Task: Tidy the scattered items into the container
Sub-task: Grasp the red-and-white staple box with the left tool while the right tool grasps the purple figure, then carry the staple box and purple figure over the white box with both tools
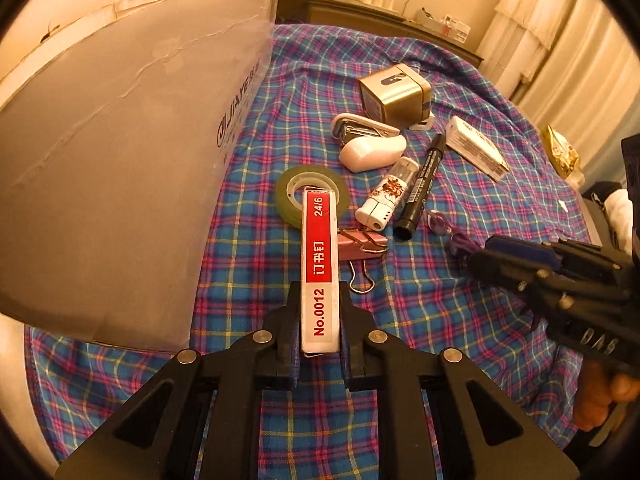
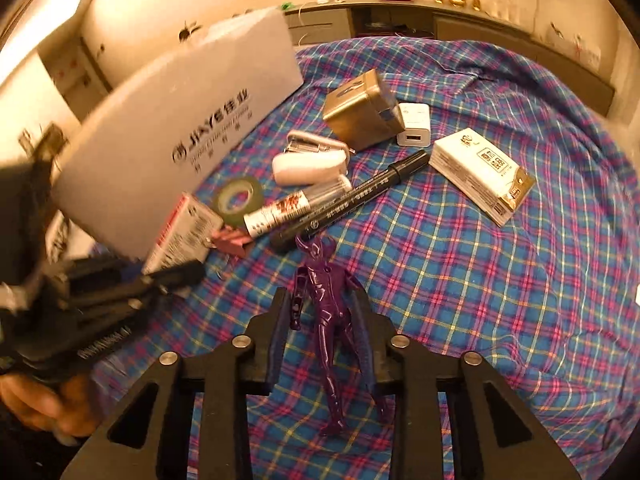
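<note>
Left tongs (image 1: 319,320) are clenched on the staple box (image 1: 319,264), pads pressing both long sides near its end; right tongs (image 2: 322,312) have the purple figure (image 2: 326,304) between the pads, and it looks pinched at the torso, though I can't tell how firmly; so the job now is getting both up and into the big cardboard box (image 1: 120,152) without dropping either.

Using that cardboard box as the landmark: the staple box sits just beside its near wall, so lift straight up first; the wall is tall and tilting too early would clip the rim; the far end of the staple box overlaps the tape roll (image 1: 308,194), and the pink binder clip (image 1: 362,242) touches its side, so expect those to shift.

Further out from the cardboard box lie a white stapler (image 1: 370,144), gold tin (image 1: 394,94), black marker (image 1: 420,188), white glue stick (image 1: 386,196) and a tissue pack (image 1: 476,148), all on the plaid bedspread (image 1: 460,320); the figure's horns sit just beside the marker's end, so I'd pull back a bit first.
</note>
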### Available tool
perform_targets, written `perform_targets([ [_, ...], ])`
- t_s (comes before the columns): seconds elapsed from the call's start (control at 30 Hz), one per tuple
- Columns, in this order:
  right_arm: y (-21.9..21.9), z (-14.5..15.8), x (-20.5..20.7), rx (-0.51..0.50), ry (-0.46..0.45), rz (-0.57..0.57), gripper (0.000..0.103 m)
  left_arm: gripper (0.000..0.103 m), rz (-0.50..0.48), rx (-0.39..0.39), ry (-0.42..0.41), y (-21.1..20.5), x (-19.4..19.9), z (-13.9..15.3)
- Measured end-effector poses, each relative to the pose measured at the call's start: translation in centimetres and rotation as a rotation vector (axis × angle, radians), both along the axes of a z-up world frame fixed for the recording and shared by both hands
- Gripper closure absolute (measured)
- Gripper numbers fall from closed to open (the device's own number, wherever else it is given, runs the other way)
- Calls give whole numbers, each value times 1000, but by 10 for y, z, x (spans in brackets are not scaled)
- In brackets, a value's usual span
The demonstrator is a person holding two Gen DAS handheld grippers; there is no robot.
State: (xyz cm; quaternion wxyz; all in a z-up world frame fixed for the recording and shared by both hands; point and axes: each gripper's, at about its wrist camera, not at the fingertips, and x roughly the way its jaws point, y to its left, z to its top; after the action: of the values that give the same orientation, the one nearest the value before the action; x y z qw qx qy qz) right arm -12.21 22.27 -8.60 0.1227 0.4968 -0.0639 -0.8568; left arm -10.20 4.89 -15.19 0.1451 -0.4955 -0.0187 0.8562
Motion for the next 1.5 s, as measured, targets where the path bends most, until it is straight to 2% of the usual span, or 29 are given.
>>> perform_targets([
  [0.07,4,1,-1,-40,-5,-15,76,88,7,-2,11,-1,-1,2],
  [0.17,10,5,-1,-97,-2,-30,86,88,5,-5,34,0,1,9],
  [0.2,11,6,-1,-108,1,-31,94,88,2,-9,43,1,2,11],
  [0.37,-2,-13,0,20,-54,-10,93,88,-10,-22,48,7,6,14],
  [0.47,-12,-14,1,74,-35,15,84,88,-13,-25,43,10,9,14],
  [0.5,-12,-12,2,73,-33,13,74,88,-15,-28,44,11,10,16],
  [0.53,-11,-9,4,75,-23,1,69,88,-17,-30,48,10,12,18],
  [0.6,-4,4,11,73,26,-31,68,88,-14,-27,57,9,15,22],
  [0.67,5,14,16,57,58,-54,57,88,-12,-24,64,7,17,26],
  [0.7,8,16,16,69,67,-65,48,88,-11,-24,65,7,18,27],
  [0.87,19,-13,-2,134,-3,-86,46,88,-11,0,56,6,19,32],
  [0.9,19,-17,-3,136,10,-85,46,88,-12,6,57,6,19,34],
  [0.97,16,-19,-6,165,21,-73,54,88,-14,9,58,6,21,36],
  [1.03,13,-18,-8,177,27,-69,87,88,-16,13,61,6,24,40],
  [1.27,27,-5,13,38,43,-118,89,88,-11,19,77,-3,41,53],
  [1.5,30,17,35,-27,91,-142,89,88,3,38,98,-15,53,69],
])
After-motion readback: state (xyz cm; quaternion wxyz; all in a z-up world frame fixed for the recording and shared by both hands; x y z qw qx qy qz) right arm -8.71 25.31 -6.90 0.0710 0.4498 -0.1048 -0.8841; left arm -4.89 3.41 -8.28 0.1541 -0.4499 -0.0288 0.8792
